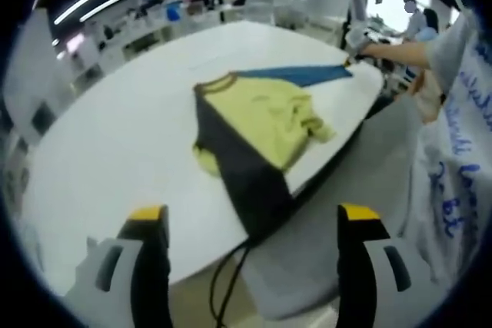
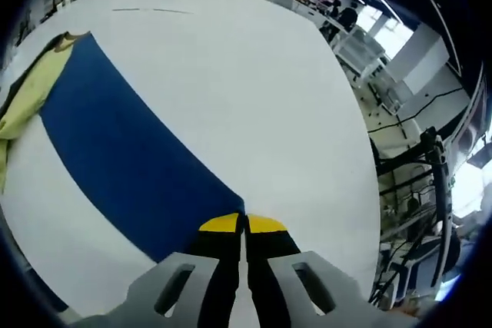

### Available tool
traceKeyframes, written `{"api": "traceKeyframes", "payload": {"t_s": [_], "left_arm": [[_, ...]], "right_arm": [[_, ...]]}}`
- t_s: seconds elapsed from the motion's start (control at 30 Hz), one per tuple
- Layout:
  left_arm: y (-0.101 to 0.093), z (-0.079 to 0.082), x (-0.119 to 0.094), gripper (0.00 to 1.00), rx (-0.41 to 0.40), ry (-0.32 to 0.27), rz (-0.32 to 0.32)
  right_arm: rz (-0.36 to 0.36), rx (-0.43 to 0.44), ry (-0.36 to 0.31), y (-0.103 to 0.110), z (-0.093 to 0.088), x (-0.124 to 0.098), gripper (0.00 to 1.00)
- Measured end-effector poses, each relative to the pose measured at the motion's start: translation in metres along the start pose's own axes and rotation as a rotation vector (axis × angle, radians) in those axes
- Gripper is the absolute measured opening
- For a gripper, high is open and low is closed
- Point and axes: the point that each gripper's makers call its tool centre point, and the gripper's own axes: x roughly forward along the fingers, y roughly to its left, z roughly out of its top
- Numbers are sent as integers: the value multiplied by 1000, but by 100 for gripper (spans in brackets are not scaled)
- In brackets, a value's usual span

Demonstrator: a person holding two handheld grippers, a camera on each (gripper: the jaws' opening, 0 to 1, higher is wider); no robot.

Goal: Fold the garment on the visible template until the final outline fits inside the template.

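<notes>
inspector a: where does the garment (image 1: 261,132) lie?

inspector b: on the white table (image 1: 123,136), toward its far right side in the left gripper view. the body is bunched yellow with a dark panel running toward the near table edge. one blue sleeve (image 2: 131,155) is drawn out straight, away from the body.

a: state of the right gripper (image 2: 244,224)?

b: jaws pressed together at the cuff end of the blue sleeve. it looks clenched on the fabric, though the pinched edge itself is hidden beneath the tips, so i say that with some reserve.

a: and the left gripper (image 1: 254,224)?

b: jaws spread wide, nothing between them, hanging off the near table edge with the garment ahead and above.

a: the relation that governs the coming move?

b: the sleeve's long axis runs from the right gripper straight back to the body. the right gripper is at the cuff; the left is well apart. in my judgement the fold must carry the cuff along that axis, toward the yellow body.
</notes>
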Motion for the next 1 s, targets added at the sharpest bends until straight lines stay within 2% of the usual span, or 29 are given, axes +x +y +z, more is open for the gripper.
{"api": "traceKeyframes", "payload": {"t_s": [0.37,0.47,0.6,0.77,0.83,0.93,1.0], "left_arm": [[-2,1,0,86,8,9,1],[-3,2,1,86,13,8,-3],[-5,4,2,86,18,5,-10],[-5,4,3,86,25,5,-16],[-6,6,3,86,29,0,-20],[-5,7,4,86,34,-3,-19],[-5,8,4,86,37,-5,-20]], "right_arm": [[-6,8,-15,1,-2,3,4],[-30,-4,-19,-2,-4,-2,8],[-22,2,-32,-2,-5,-4,12],[10,24,-47,6,-10,-11,20],[28,27,-52,9,-8,-13,23],[56,32,-64,10,-6,-9,33],[57,21,-75,11,-6,-12,35]]}}
